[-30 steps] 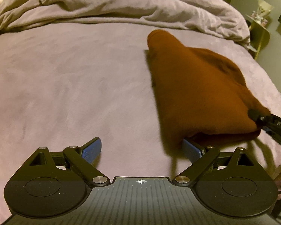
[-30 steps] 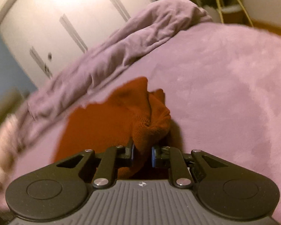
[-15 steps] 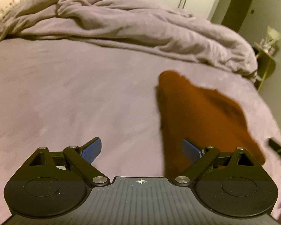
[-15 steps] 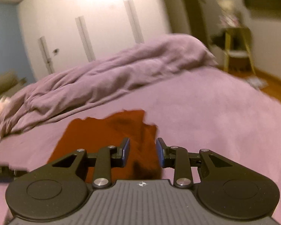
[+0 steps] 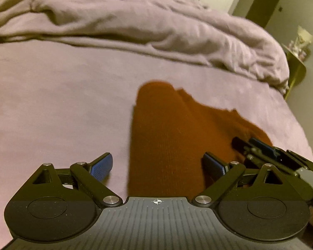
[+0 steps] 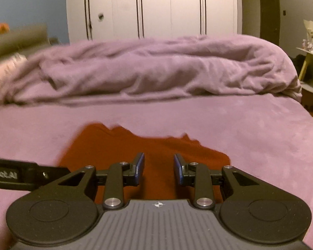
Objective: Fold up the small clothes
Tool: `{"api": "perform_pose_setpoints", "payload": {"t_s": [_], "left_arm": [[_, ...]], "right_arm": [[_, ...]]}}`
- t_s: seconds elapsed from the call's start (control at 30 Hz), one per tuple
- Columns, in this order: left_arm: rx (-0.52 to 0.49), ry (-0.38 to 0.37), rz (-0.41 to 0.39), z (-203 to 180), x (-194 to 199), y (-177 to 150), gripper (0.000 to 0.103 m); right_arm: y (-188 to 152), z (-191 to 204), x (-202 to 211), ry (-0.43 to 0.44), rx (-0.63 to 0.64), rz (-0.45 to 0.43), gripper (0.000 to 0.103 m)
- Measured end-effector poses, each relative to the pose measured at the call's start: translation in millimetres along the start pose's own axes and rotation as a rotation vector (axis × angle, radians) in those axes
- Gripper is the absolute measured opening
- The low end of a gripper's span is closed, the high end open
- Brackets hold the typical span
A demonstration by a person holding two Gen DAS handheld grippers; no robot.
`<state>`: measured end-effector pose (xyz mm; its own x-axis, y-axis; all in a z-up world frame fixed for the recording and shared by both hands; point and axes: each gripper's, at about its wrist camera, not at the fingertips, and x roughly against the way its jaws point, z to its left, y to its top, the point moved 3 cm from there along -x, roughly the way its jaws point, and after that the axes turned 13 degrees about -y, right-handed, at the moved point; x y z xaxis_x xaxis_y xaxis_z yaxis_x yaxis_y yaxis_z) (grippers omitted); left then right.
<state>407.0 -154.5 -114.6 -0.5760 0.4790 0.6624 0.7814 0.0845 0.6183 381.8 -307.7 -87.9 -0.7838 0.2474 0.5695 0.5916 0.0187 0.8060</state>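
Note:
A rust-brown knitted garment lies folded flat on the purple bed sheet. It also shows in the right wrist view. My left gripper is wide open and empty above the garment's near end. My right gripper is open and empty above the garment's near edge. In the left wrist view the right gripper's fingers show at the garment's right side. In the right wrist view the left gripper's body reaches in from the left.
A crumpled purple duvet lies across the far side of the bed. White wardrobe doors stand behind it. A yellow side table with small items stands to the right of the bed, also in the right wrist view.
My right gripper let go of the garment's bunched end and opened; the garment now lies flat. Both grippers drew back and levelled. My left gripper stayed open.

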Motion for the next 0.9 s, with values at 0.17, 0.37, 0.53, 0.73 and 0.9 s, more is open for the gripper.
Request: {"api": "perform_pose_setpoints", "payload": {"t_s": [0.17,0.37,0.53,0.73,0.9], "left_arm": [[-0.072,0.039,-0.014,0,-20,-13,0.102],[-0.064,0.020,-0.004,5,-14,-8,0.103],[-0.073,0.014,0.003,12,-20,-7,0.103],[-0.089,-0.007,-0.017,19,15,-12,0.103],[-0.098,0.045,-0.041,42,69,-17,0.103]], "right_arm": [[-21,-19,-12,-0.027,0.004,-0.032,0.029],[-21,-23,-15,-0.050,-0.016,-0.029,0.029],[-29,-30,-10,-0.063,-0.010,-0.037,0.029],[-28,-35,13,-0.119,0.069,-0.015,0.036],[-57,-91,54,-0.069,-0.088,0.052,0.053]]}}
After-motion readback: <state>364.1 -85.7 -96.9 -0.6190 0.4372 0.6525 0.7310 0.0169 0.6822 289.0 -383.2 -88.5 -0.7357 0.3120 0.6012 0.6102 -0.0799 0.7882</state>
